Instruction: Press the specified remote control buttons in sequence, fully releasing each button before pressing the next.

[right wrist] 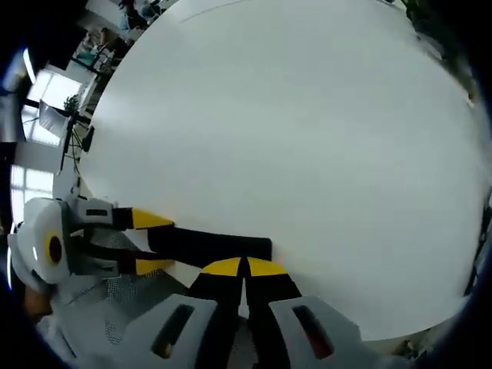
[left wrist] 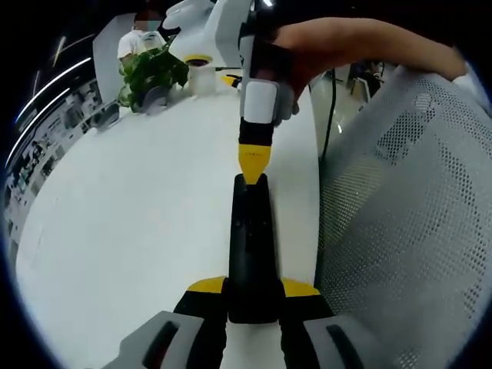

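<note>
Clamped between the yellow-tipped jaws of the left tool [left wrist: 254, 296] is the near end of the remote control [left wrist: 251, 246], a long black bar that lies flat on the white worktop [left wrist: 131, 231] and points away from the camera. At its far end the right tool [left wrist: 252, 165] comes down with its jaws pressed together into one yellow point, which touches the top face of the remote (a press looks to be in hand, though which button I cannot tell). In the right gripper view that same closed tool [right wrist: 244, 267] sits over the end of the remote [right wrist: 207, 244]. How many presses of the sequence are done cannot be judged; the release and any later buttons are left. Beyond, a potted green plant [left wrist: 150, 77] and a white cup [left wrist: 201, 77] stand on the far part of the worktop, and a grey mesh chair [left wrist: 407, 231] stands just beside its right edge.
</note>
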Action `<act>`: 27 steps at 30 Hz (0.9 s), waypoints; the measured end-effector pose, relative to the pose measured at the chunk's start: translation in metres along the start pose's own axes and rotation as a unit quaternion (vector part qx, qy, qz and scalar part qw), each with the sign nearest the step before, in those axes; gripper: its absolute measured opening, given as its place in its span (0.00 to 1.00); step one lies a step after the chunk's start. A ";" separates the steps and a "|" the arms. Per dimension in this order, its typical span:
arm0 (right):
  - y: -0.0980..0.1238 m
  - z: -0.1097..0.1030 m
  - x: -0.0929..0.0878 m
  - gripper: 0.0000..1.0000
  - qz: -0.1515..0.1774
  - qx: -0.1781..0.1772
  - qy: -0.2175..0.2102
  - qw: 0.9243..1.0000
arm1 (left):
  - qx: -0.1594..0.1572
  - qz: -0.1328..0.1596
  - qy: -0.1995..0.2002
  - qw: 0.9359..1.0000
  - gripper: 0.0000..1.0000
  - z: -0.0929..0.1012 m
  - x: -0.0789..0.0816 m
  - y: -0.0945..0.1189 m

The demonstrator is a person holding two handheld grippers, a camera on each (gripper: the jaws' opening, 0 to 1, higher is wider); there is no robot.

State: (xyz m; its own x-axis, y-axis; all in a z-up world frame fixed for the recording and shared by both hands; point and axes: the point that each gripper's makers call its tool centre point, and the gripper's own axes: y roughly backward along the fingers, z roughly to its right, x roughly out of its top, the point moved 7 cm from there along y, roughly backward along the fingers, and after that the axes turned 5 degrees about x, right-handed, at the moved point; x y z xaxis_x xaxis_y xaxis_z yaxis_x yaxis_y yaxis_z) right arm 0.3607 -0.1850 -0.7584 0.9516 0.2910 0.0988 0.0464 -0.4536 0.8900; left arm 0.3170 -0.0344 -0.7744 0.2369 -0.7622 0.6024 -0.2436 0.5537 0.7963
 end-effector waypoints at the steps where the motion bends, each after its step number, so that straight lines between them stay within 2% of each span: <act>1: 0.000 0.000 0.000 0.00 -0.001 -0.001 0.001 1.000 | 0.000 0.000 0.000 1.000 0.25 0.000 0.000 0.000; 10: -0.001 0.000 0.000 0.00 -0.002 -0.002 0.010 1.000 | -0.001 -0.001 -0.003 1.000 0.25 0.000 0.000 0.000; 27: -0.001 0.001 0.001 0.00 -0.001 0.004 -0.002 1.000 | -0.002 0.001 -0.003 1.000 0.25 0.000 0.001 -0.001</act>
State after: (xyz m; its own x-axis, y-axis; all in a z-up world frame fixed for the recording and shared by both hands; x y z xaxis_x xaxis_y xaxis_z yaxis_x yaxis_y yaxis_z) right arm 0.3615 -0.1853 -0.7594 0.9527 0.2883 0.0957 0.0504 -0.4606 0.8862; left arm 0.3175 -0.0349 -0.7745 0.2317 -0.7626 0.6040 -0.2399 0.5569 0.7952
